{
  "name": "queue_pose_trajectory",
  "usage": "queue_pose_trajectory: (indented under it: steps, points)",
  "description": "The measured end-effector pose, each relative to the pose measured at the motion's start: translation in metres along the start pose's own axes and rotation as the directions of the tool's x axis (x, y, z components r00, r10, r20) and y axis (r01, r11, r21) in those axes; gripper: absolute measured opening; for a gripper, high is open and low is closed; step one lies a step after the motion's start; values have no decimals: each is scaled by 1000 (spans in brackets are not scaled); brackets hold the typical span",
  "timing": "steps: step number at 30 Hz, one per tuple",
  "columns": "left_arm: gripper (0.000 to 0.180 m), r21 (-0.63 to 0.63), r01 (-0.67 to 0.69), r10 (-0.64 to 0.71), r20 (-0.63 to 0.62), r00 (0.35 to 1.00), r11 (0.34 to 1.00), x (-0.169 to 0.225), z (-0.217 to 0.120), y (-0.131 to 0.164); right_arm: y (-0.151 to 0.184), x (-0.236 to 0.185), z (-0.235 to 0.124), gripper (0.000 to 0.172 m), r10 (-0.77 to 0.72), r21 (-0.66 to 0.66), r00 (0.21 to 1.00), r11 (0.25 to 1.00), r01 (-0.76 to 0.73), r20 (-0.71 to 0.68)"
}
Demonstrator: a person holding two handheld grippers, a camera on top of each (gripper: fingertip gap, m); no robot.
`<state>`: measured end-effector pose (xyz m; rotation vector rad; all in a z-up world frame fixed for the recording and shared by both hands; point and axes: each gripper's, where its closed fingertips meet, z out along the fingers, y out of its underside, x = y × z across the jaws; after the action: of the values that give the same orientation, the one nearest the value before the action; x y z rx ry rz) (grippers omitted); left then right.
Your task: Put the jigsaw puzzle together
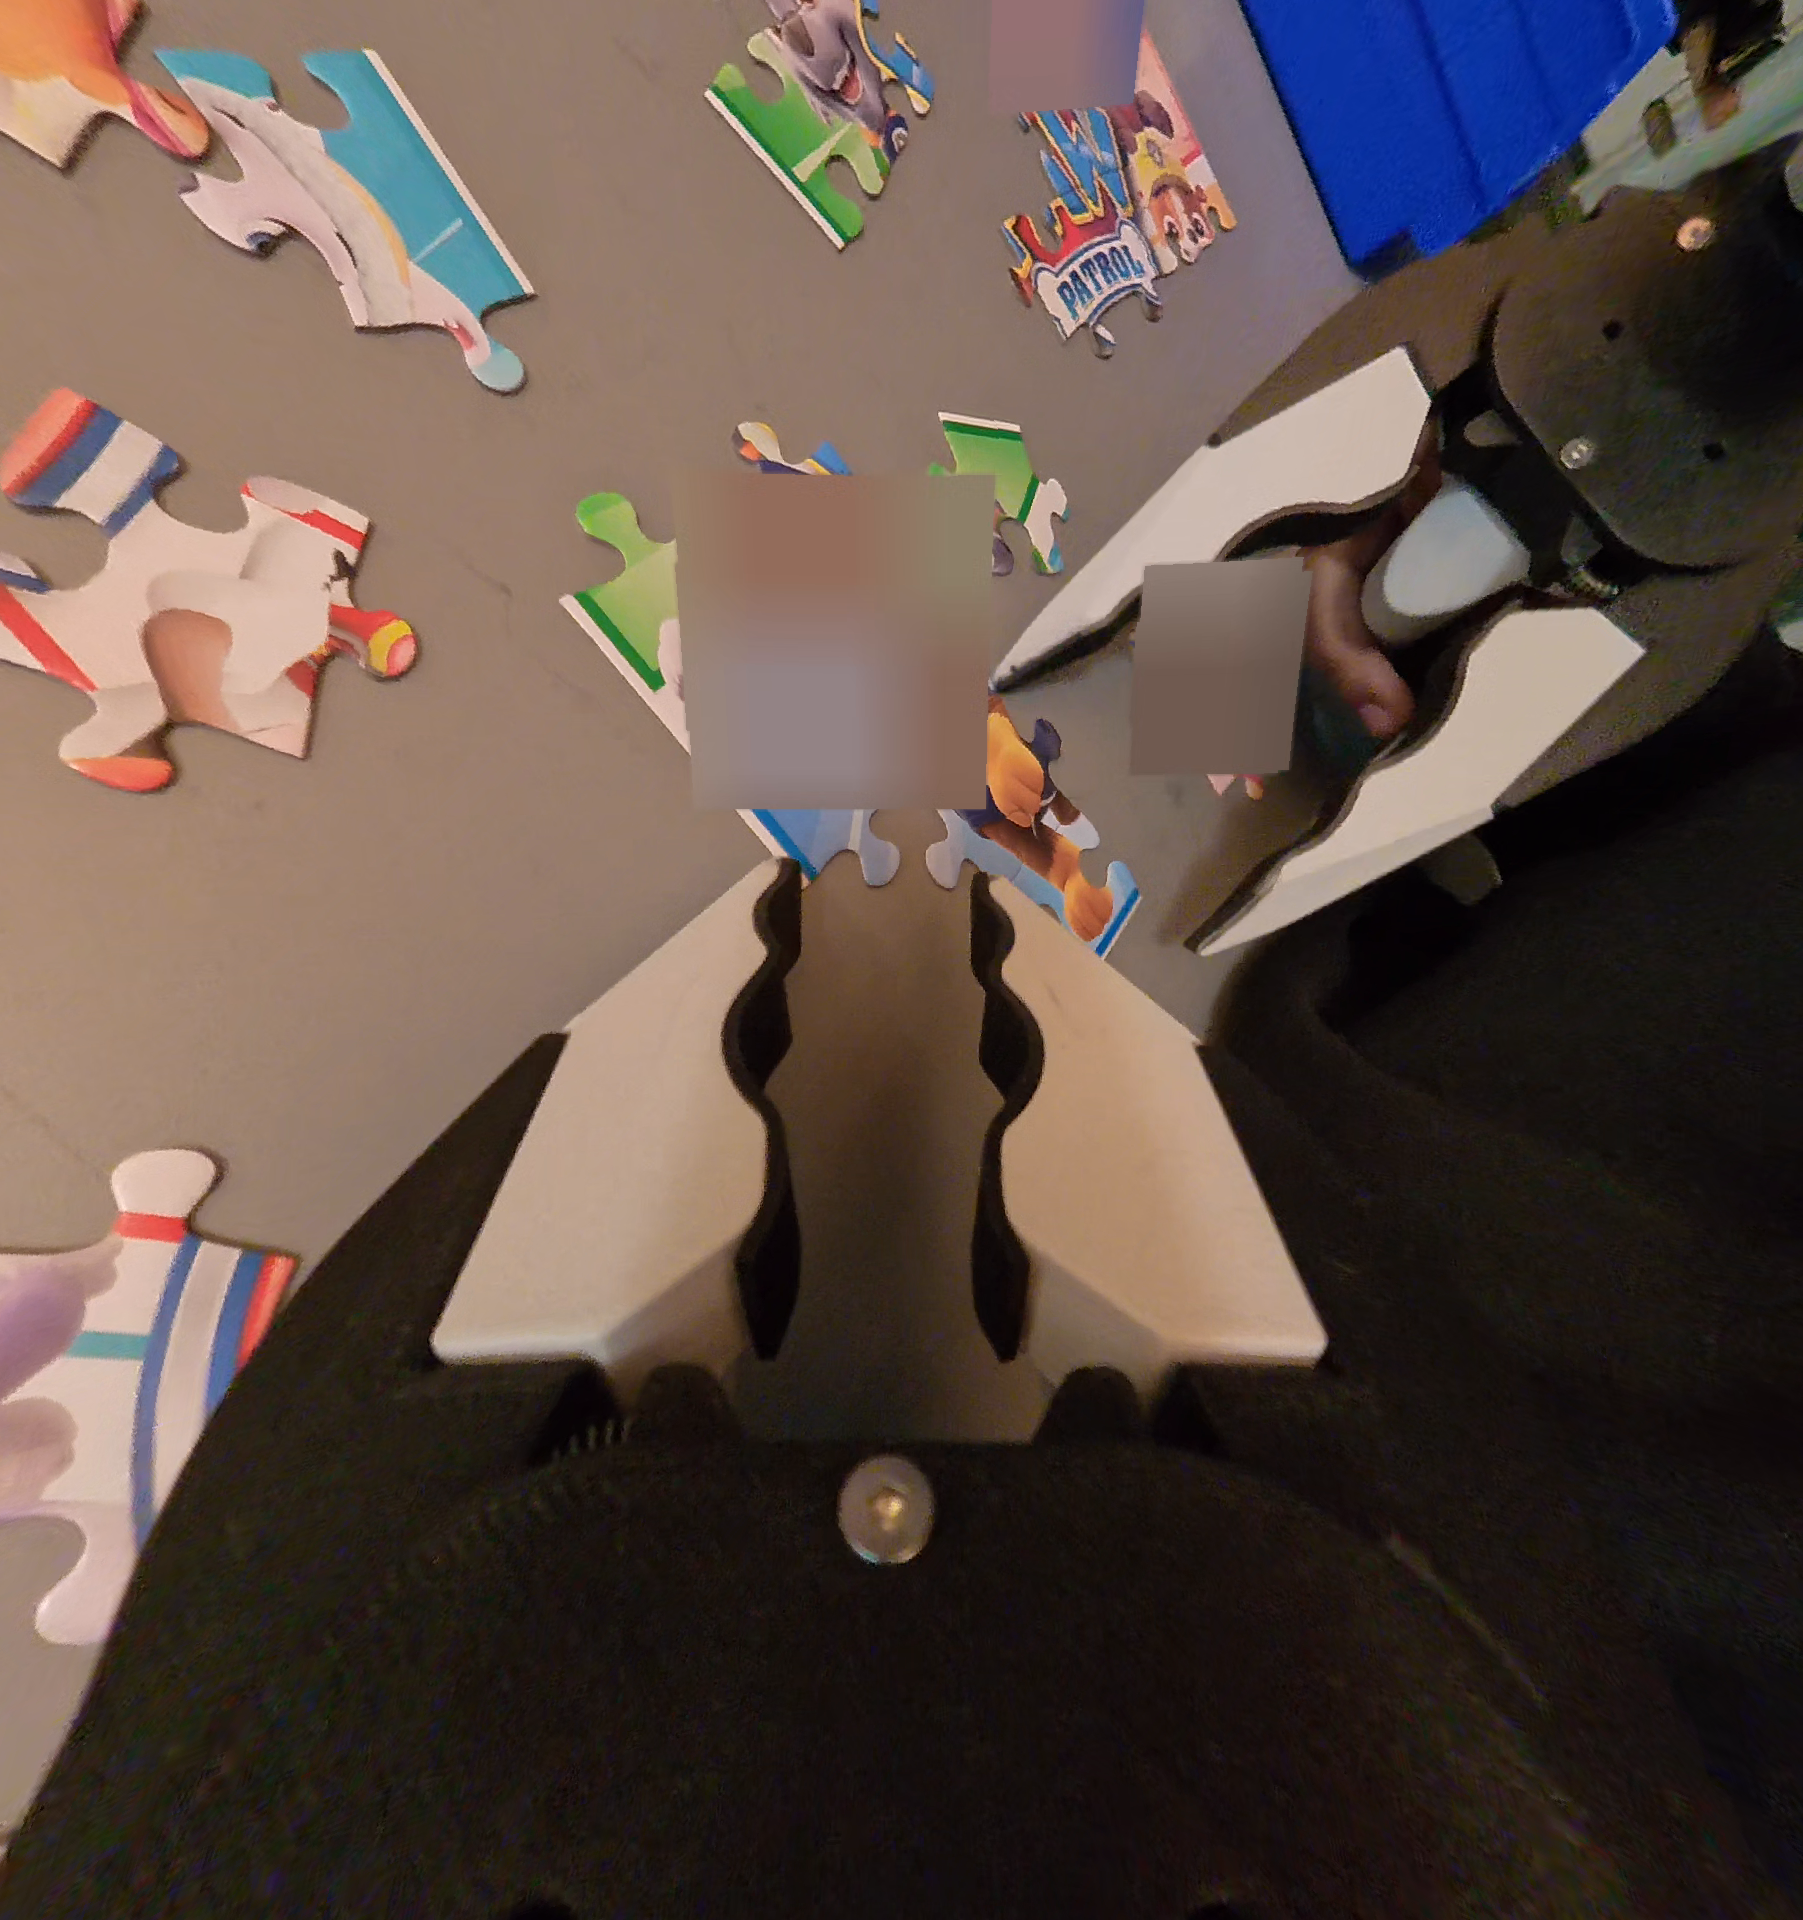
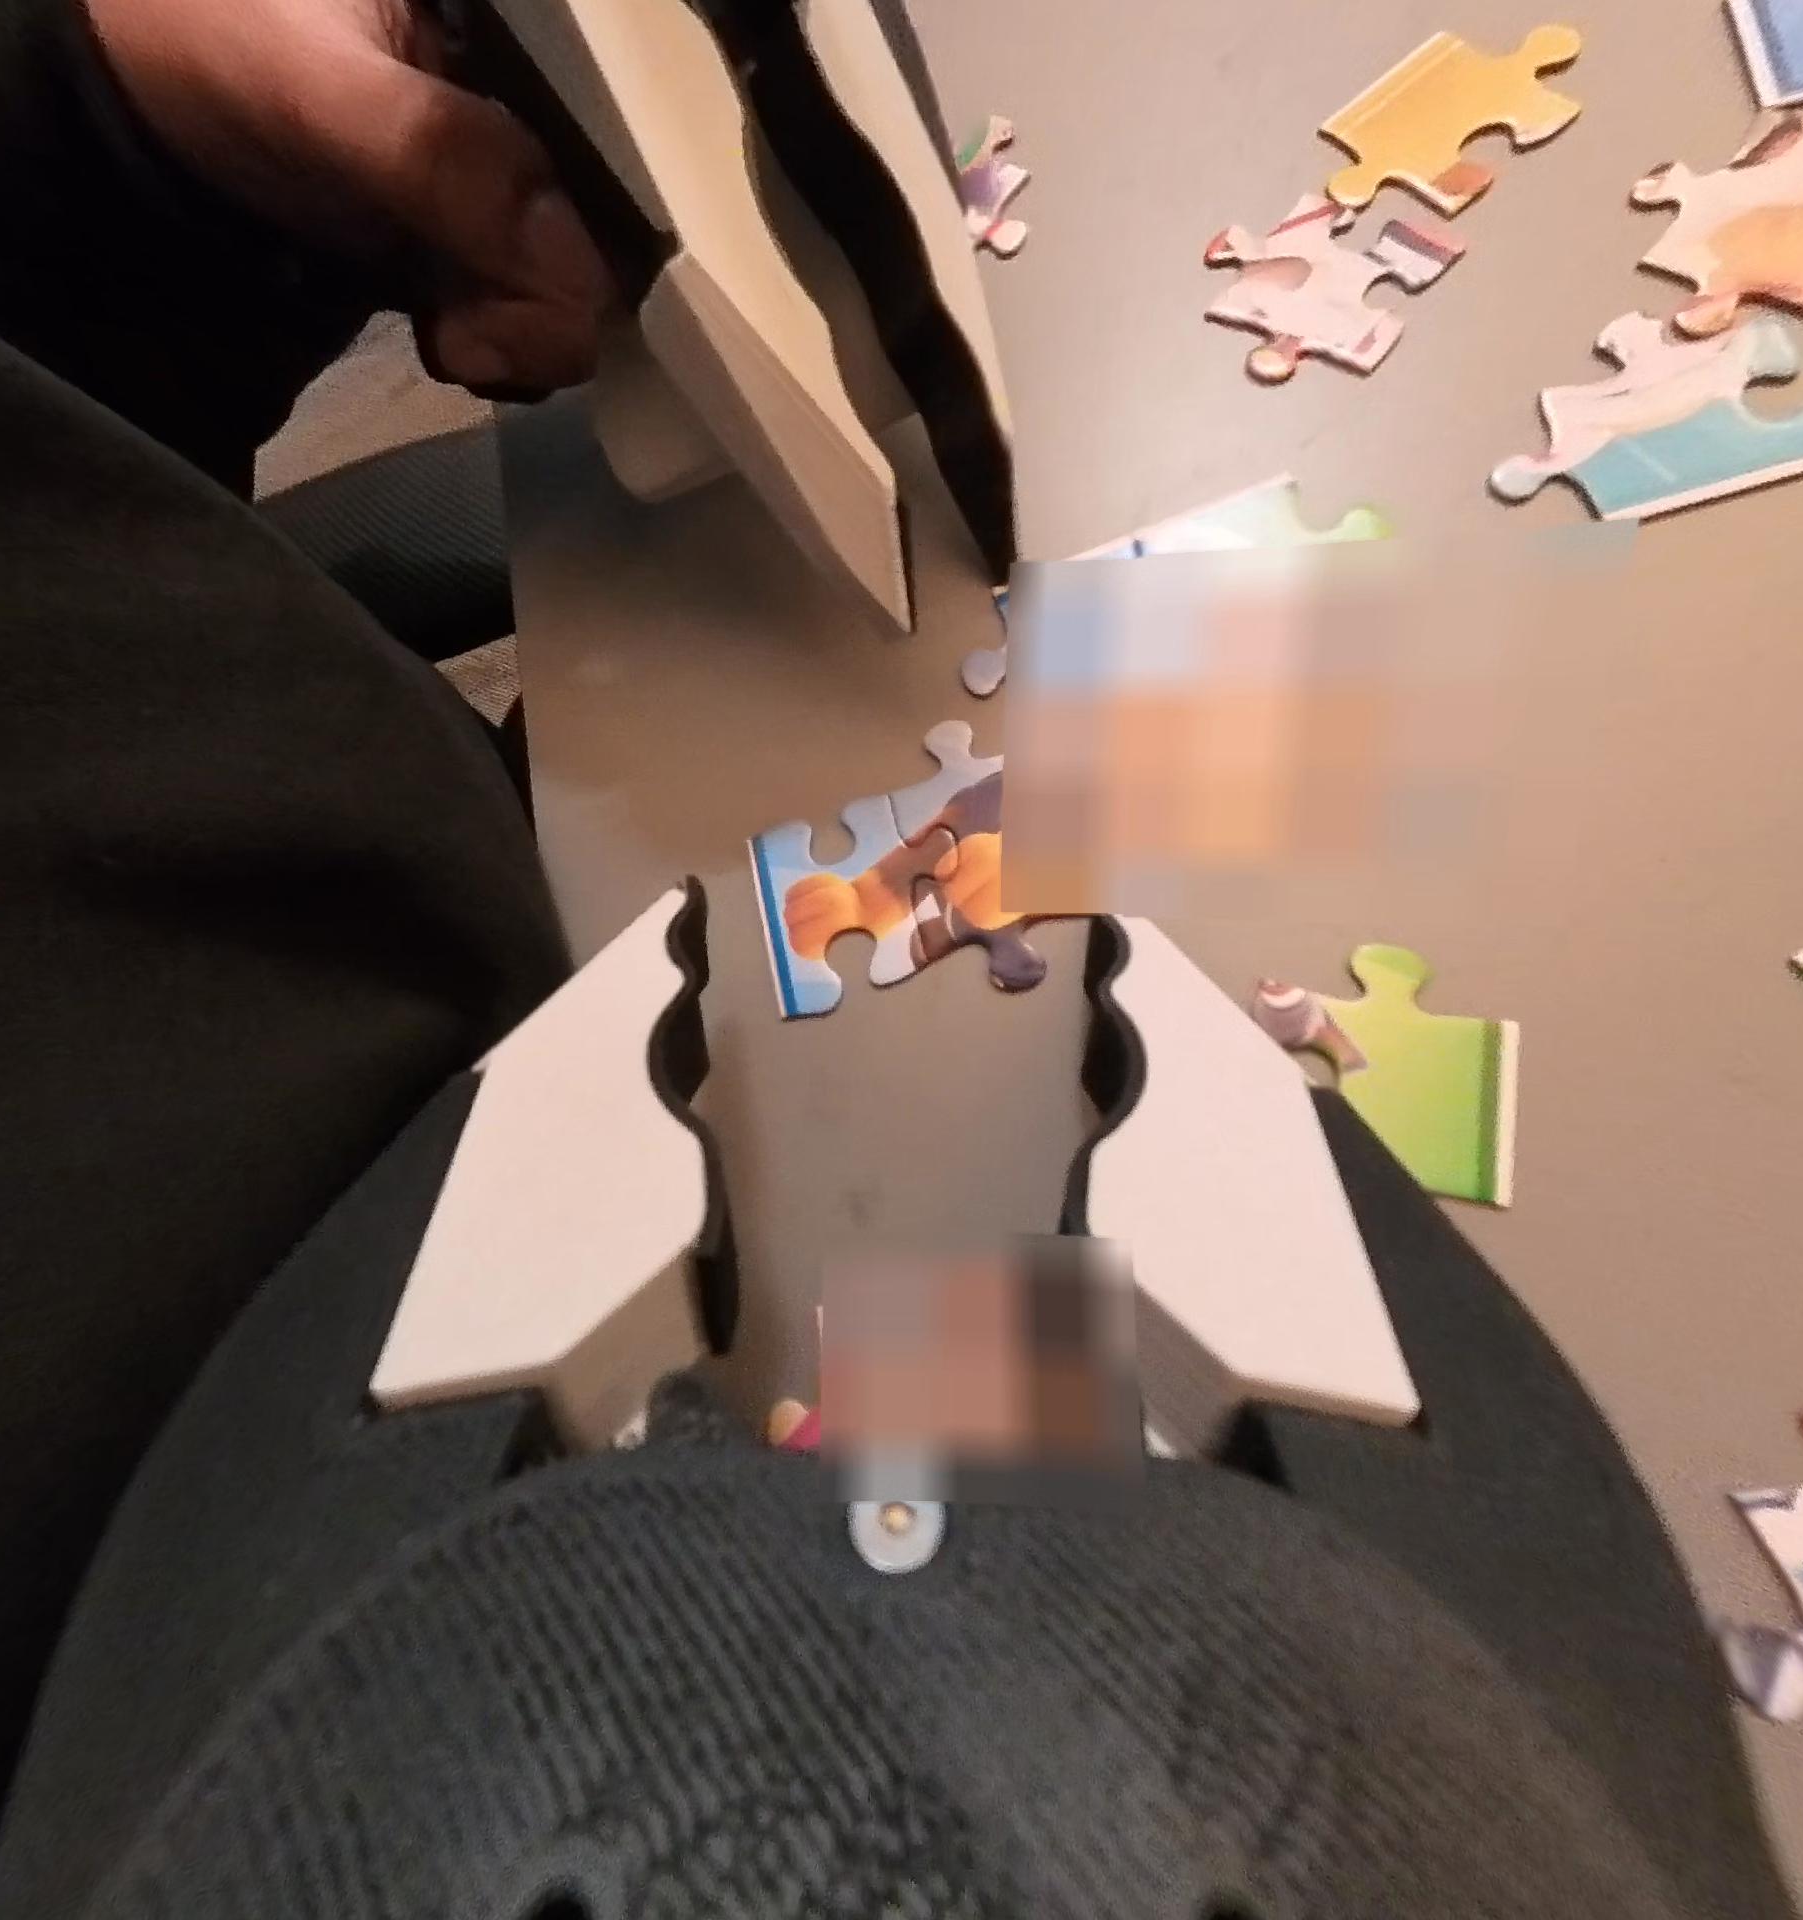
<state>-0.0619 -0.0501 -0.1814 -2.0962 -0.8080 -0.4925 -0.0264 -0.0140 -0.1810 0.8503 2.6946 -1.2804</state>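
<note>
Cartoon jigsaw pieces lie flat on a grey table (image 1: 357, 935). My left gripper (image 1: 884, 878) is open, with only bare table between its pads. Its tips stand just short of a blue-edged piece (image 1: 824, 831) and a piece with an orange dog (image 1: 1053, 831). My right gripper (image 2: 897, 920) is open wide and empty, low over the table. Two joined pieces with the orange dog (image 2: 835, 914) lie flat just ahead of its fingertips, untouched by the pads. Each view also shows the other gripper: the right one (image 1: 1096, 812) open at the right, the left one (image 2: 951, 594) at the top.
Several loose pieces are scattered around, among them a white and red one (image 1: 180, 613), a green one (image 2: 1427, 1091) and a yellow one (image 2: 1448, 114). A blue bin (image 1: 1448, 114) stands at the far right. A person's dark clothing (image 2: 201, 831) borders the table's near edge. The left gripper's tips are roughly 6 cm from the right gripper's.
</note>
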Motion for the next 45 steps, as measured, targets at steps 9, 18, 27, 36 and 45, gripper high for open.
queue_pose_trajectory:
  steps: [9,18,27,36,45]
  points:
    - [31,8,-1,0,39,999,1000,-6,-8,4,-4,-3,7,72,-9,-6,1000,1000,9,7]
    - [31,17,3,-4,43,999,1000,-6,-11,6,-6,-8,12,73,-23,-7,1000,1000,23,10]
    - [31,12,5,-5,29,1000,1000,-3,-9,6,-7,-8,11,73,-15,4,1000,1000,15,17]
    - [30,43,2,-2,8,1000,999,1,-13,-1,-12,-4,2,72,-22,48,1000,999,22,14]
    - [29,260,-46,55,-28,998,965,-3,-16,-72,-33,87,-105,62,45,308,917,947,87,-396]
